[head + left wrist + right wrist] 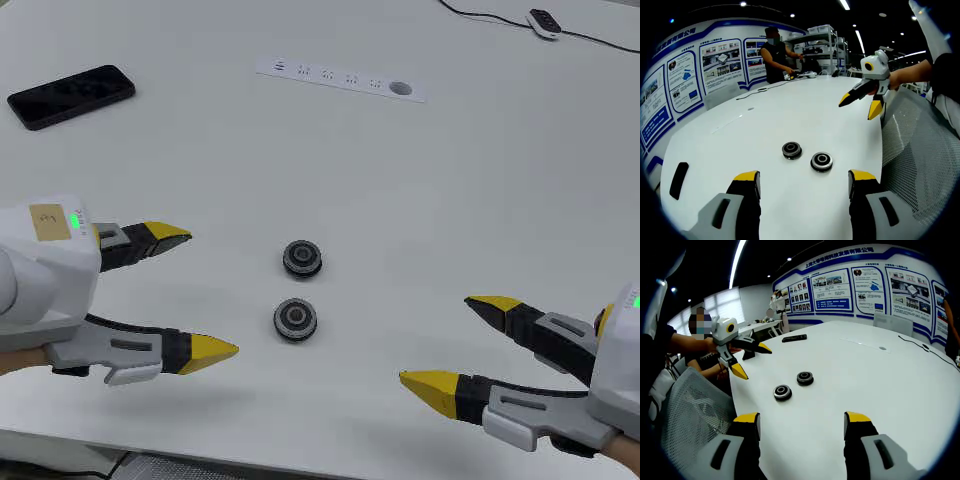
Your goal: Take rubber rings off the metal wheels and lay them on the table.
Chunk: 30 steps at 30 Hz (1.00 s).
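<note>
Yellow tips of your left gripper point(205, 293) stand wide apart, holding nothing, hovering left of the work. Between your two tools, on the white table point(450, 200), the near wheel point(296, 319) and the far wheel point(302, 258) lie flat, close together but not touching, each with its dark rubber ring point(278, 320) seemingly in place. They are small, loose and round. Pinch one off-centre and it will likely skid or knock its neighbour. Pull a ring with nothing bracing the metal and the whole wheel may lift with it. Your right gripper point(437, 340), equally wide and empty, sits right of them. Closing both on one wheel risks the tips colliding.
</note>
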Each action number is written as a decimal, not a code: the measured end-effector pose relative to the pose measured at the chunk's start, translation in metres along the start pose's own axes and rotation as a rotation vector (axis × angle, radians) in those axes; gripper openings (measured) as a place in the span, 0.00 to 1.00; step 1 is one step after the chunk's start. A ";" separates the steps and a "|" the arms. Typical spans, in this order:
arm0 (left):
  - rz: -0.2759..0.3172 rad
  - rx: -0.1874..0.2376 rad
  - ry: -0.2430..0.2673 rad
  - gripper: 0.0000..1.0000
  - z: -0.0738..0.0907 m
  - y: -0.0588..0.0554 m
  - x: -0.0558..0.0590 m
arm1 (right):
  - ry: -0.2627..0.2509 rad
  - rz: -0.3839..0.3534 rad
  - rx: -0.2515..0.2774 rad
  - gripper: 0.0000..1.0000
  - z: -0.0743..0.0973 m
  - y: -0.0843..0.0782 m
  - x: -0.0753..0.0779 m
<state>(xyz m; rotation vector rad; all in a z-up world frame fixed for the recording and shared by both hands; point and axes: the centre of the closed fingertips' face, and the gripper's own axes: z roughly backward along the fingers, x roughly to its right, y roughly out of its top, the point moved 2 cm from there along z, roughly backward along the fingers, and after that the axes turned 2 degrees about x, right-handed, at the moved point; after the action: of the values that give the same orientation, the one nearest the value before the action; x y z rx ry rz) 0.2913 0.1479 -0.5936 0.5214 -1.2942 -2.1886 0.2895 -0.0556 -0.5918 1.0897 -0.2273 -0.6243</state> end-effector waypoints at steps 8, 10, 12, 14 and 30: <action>0.017 -0.005 -0.023 0.70 -0.021 0.005 0.004 | 0.029 -0.007 -0.018 0.67 -0.004 -0.003 -0.005; 0.014 -0.005 -0.037 0.69 -0.026 0.005 0.007 | 0.032 -0.023 -0.008 0.67 -0.005 -0.001 -0.005; 0.015 -0.004 -0.055 0.67 -0.029 0.005 0.010 | 0.034 -0.031 -0.006 0.67 -0.006 0.000 -0.005; 0.017 -0.005 -0.068 0.65 -0.033 0.004 0.013 | 0.039 -0.045 0.007 0.66 -0.007 0.002 -0.005; -0.031 0.004 -0.121 0.52 -0.051 -0.002 0.018 | 0.092 -0.103 -0.008 0.59 -0.014 -0.006 -0.018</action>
<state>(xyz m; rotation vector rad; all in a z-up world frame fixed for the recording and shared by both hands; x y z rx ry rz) 0.3064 0.1030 -0.6196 0.4189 -1.3617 -2.2740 0.2795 -0.0361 -0.6014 1.1252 -0.0894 -0.6650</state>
